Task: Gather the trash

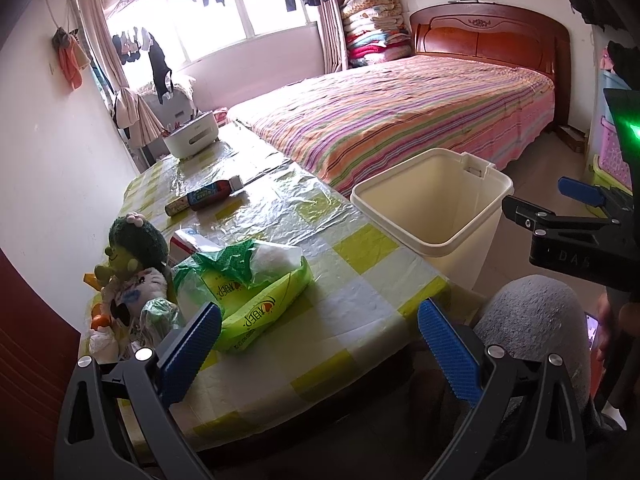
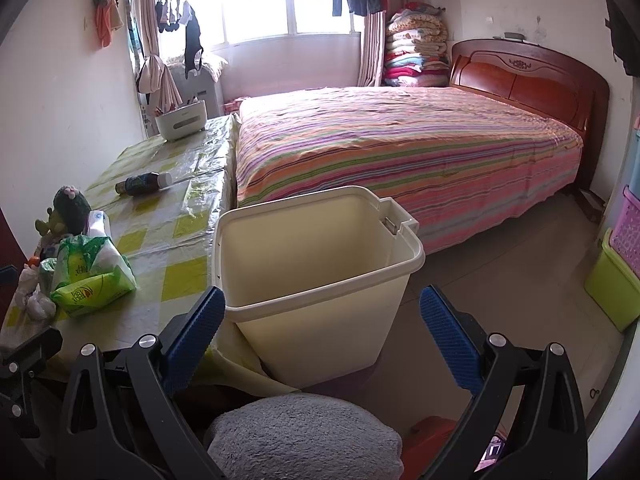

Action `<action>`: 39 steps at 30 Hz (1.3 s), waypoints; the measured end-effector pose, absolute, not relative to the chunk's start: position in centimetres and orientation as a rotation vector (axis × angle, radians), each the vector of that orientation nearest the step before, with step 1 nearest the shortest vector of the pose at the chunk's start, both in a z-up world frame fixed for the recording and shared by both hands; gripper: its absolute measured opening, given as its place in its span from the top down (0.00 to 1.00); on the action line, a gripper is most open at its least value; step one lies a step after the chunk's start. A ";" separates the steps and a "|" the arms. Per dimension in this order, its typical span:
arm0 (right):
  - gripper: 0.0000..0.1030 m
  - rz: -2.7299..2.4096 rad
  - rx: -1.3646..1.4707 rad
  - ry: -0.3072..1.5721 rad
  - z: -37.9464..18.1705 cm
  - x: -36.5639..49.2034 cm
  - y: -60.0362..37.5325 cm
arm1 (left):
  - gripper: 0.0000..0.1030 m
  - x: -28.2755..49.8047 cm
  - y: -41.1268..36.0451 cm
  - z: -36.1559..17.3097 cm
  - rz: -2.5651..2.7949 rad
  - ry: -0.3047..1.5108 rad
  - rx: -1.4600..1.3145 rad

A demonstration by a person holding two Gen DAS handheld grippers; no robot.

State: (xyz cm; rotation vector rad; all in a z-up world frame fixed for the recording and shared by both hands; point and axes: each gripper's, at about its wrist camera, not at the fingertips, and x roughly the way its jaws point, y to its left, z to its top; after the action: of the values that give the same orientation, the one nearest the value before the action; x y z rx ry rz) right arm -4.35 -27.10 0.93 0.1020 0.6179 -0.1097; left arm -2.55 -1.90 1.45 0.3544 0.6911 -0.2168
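Note:
A cream trash bin (image 1: 432, 204) stands open and empty on the floor at the table's right edge; it also shows in the right wrist view (image 2: 320, 264). On the checked table (image 1: 340, 292) lie a green tissue pack (image 1: 248, 292), also in the right wrist view (image 2: 92, 276), and a dark bottle on its side (image 1: 212, 194), also in the right wrist view (image 2: 146, 183). My left gripper (image 1: 320, 344) is open and empty, above the table's near edge, just right of the tissue pack. My right gripper (image 2: 320, 340) is open and empty, just in front of the bin; it also shows at the right of the left wrist view (image 1: 576, 200).
A plush doll (image 1: 132, 276) and small clutter sit at the table's left corner. A white pot (image 1: 192, 138) stands at the table's far end. A striped bed (image 1: 400, 116) lies beyond the bin. Coloured storage boxes (image 2: 616, 276) stand at the right wall. A grey-clad knee (image 2: 304, 436) is below.

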 end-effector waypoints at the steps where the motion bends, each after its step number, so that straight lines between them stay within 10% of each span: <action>1: 0.06 -0.109 0.101 0.619 0.9 -4.3 -27.0 | 0.07 -2.5 -1.8 1.4 -0.216 0.694 0.353; 39: 0.06 -0.093 0.117 0.682 0.2 -2.9 -26.1 | 0.07 -1.6 -0.7 0.1 -0.192 0.706 0.333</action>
State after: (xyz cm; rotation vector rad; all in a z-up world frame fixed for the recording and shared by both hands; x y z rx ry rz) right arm -2.86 -26.11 0.20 0.1166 0.6818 -0.0932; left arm -1.57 -0.70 0.09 0.3328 0.7062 -0.1917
